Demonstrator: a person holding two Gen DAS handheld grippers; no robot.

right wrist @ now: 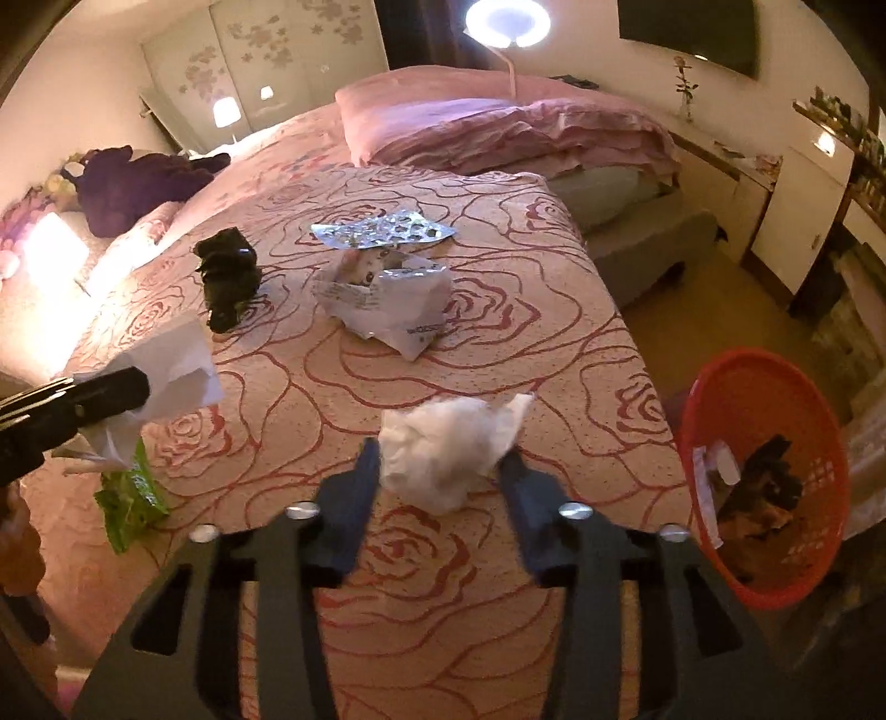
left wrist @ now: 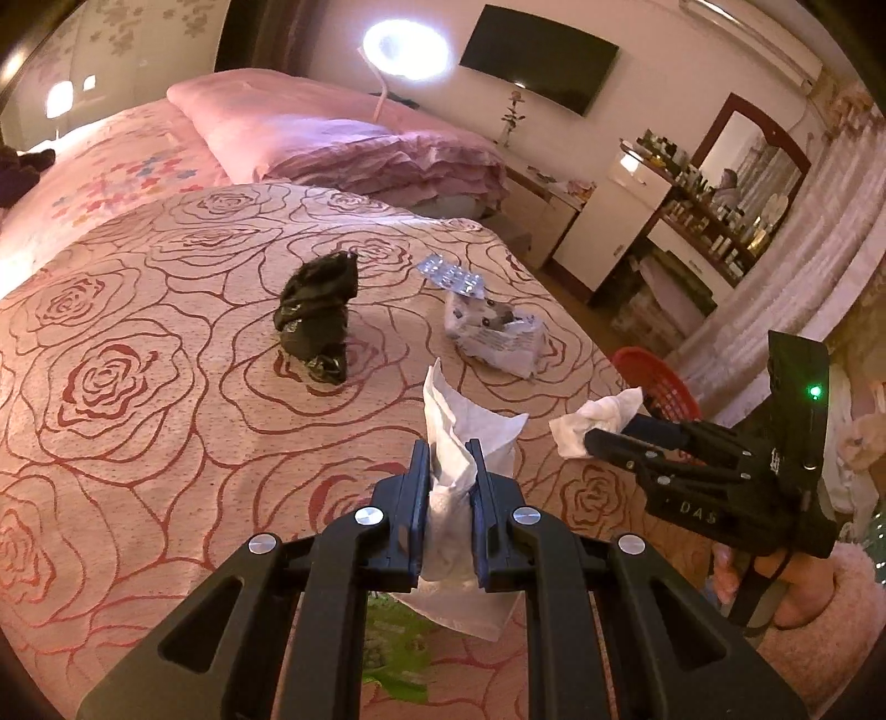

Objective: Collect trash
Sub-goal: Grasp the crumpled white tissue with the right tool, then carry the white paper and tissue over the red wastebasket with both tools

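The left claw (left wrist: 449, 482) reaches out over the bed, its jaws pressed onto a crumpled white tissue (left wrist: 457, 443) that sticks up above the fingertips and hangs below them. The right claw (right wrist: 443, 471), held in a hand in a fluffy pink sleeve (left wrist: 803, 603), sits just beside it toward the bed's right edge; its jaws stand fairly wide, with a wadded white tissue (right wrist: 448, 448) lodged between the tips. From the left wrist view that wad pokes out past the right claw's closed-looking tip, so whether it is truly gripped I cannot tell.

On the rose-patterned bedspread (left wrist: 138, 332) lie a crumpled black plastic bag (left wrist: 318, 315), a silver blister pack (left wrist: 451, 277) touching a torn white printed wrapper (left wrist: 498, 332), and a green packet (right wrist: 130, 498) near the front edge. A red plastic basket (right wrist: 769, 487) on the floor off the bed's right edge holds some scraps. Folded pink bedding (left wrist: 332, 133) lies at the far end; a ring lamp (left wrist: 404, 47) glows behind it.
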